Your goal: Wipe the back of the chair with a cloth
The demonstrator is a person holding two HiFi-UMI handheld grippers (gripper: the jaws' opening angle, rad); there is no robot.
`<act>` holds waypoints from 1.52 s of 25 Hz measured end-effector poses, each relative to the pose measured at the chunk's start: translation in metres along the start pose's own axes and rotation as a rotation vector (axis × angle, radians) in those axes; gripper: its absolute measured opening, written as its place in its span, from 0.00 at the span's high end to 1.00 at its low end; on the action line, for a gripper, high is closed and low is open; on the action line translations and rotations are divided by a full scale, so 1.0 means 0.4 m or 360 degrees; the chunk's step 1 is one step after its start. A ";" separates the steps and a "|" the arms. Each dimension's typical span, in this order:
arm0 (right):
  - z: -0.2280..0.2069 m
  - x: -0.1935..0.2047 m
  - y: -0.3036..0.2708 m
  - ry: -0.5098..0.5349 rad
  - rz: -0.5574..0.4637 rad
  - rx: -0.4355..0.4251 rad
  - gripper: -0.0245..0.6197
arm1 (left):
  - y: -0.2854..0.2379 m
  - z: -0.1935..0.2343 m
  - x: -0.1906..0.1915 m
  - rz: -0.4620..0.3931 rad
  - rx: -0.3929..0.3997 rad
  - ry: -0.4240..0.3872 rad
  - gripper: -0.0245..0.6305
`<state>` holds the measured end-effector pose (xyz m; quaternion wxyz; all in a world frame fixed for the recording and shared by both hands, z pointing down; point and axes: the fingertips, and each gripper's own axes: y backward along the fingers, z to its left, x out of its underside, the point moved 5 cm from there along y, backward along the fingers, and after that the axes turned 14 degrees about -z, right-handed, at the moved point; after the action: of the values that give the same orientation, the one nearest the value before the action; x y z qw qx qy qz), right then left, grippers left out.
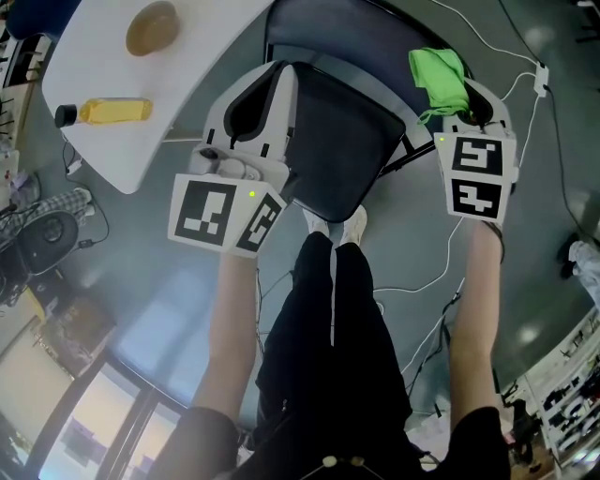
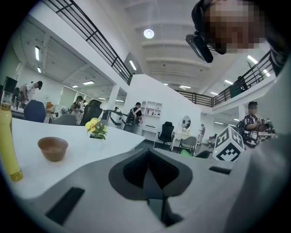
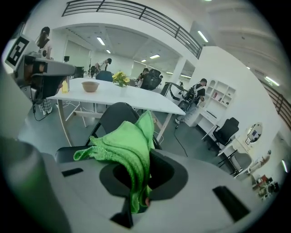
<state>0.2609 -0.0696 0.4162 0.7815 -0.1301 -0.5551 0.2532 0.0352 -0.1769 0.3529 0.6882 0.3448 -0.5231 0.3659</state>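
Note:
A black office chair (image 1: 342, 141) stands right in front of the person's feet, its back (image 3: 119, 116) on the side toward the white table. My right gripper (image 1: 464, 103) is at the chair's right side, shut on a bright green cloth (image 1: 439, 75) that bunches up over its jaws (image 3: 132, 154). My left gripper (image 1: 272, 84) hovers over the chair's left edge; in the left gripper view (image 2: 152, 182) its jaws are closed together with nothing between them. Neither the cloth nor the left gripper touches the chair back.
A white table (image 1: 202, 56) at the upper left carries a brown bowl (image 1: 152, 26) and a yellow bottle (image 1: 112, 112); a small yellow flower (image 2: 96, 127) stands on it too. White cables (image 1: 525, 84) trail over the grey floor on the right. Other people and chairs are far off.

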 end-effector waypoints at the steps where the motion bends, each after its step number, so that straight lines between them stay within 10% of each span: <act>1: 0.002 0.007 -0.003 -0.0011 0.0008 0.0001 0.90 | 0.003 0.003 0.000 0.0002 -0.0004 -0.0003 0.95; 38: 0.194 0.214 -0.161 -0.0123 0.0227 -0.0287 0.90 | 0.019 0.110 0.224 0.0218 -0.0063 0.0080 0.95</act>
<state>0.2266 -0.0834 0.5432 0.7247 -0.2290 -0.5947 0.2621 0.0247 -0.1981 0.4502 0.6812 0.2852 -0.5352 0.4101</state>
